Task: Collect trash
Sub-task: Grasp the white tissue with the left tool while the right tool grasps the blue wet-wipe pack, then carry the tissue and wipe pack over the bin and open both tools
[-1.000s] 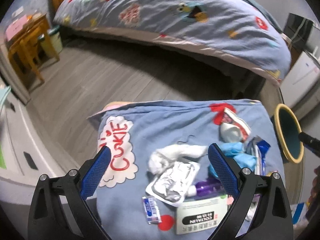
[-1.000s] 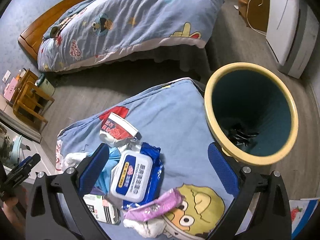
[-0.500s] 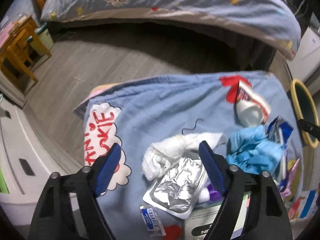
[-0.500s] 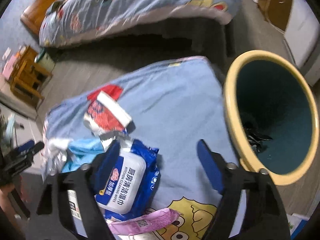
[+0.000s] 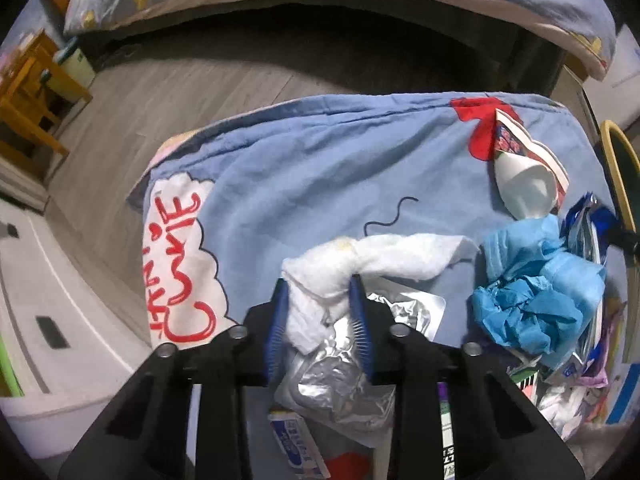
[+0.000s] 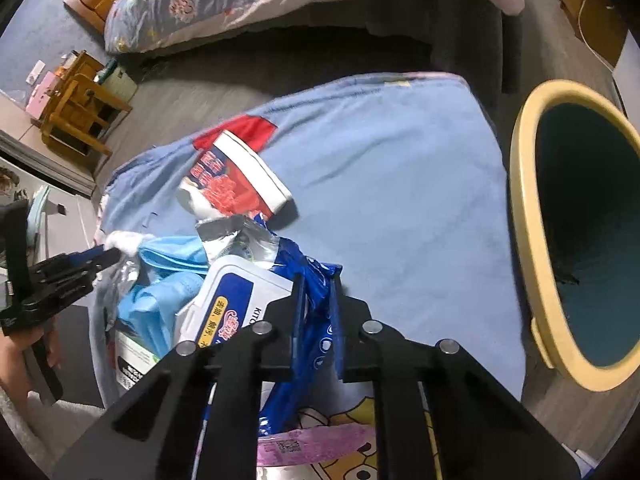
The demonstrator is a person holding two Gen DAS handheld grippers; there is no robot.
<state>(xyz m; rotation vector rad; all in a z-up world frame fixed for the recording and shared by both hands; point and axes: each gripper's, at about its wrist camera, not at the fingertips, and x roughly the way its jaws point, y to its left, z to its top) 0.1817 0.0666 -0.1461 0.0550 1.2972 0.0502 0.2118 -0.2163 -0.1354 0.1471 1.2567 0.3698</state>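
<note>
Left gripper (image 5: 318,280): jaws closing, blue pads pressed on either side of a white crumpled tissue (image 5: 360,260); tissue bulging between the pads and trailing toward 2 o'clock. Directly beneath, a silver foil packet (image 5: 340,384), partly under the tissue. At 3 o'clock of the tissue, a wad of light-blue crumpled material (image 5: 536,300); at 1 o'clock, a tipped paper cup (image 5: 524,176) with red print. All lying on a blue cartoon-print blanket (image 5: 300,184).

Right gripper (image 6: 316,280): jaws closing, nearly together, pinching the blue edge of a wet-wipes pack (image 6: 256,300); white lid of the pack just at 9 o'clock of the fingers. Pink wrapper (image 6: 316,444) at 6 o'clock, near the frame bottom. Yellow-rimmed teal trash bin (image 6: 524,216) at 3 o'clock, standing beside the blanket edge, well apart from the grip.
</note>
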